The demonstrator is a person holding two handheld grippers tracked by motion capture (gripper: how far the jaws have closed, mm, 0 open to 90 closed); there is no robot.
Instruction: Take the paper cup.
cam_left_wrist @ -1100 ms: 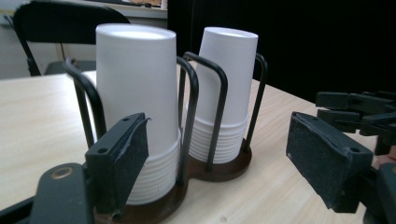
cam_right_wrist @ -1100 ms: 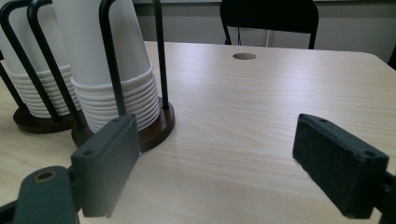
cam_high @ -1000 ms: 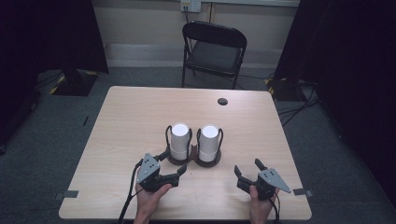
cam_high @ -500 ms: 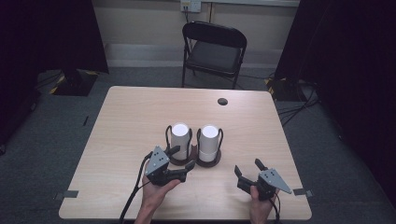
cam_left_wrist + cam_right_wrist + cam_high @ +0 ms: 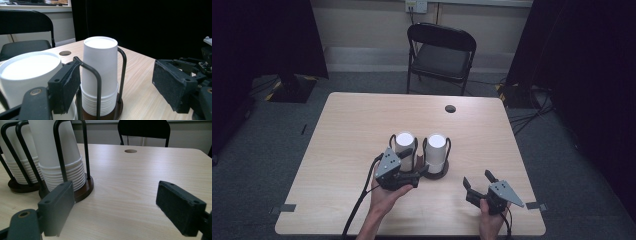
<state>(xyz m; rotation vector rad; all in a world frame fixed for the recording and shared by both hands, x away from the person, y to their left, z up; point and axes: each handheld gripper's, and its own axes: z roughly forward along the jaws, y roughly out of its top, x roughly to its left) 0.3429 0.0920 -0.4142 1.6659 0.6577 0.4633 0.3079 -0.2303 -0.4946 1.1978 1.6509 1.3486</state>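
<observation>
White paper cup stack (image 5: 404,149) stood in its wire holder (image 5: 414,149) mid-table | left gripper (image 5: 411,164) approaching, jaws just reopening, empty | right gripper (image 5: 478,182) open, idle | next: straddle and pinch top cup.

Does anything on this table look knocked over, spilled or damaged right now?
Nothing stands out. Both stacks of white paper cups, the left one and the right one, stand upright in their black wire holders with round brown bases on the light wooden table. No cup is tipped or crushed, and nothing is spilled.
</observation>
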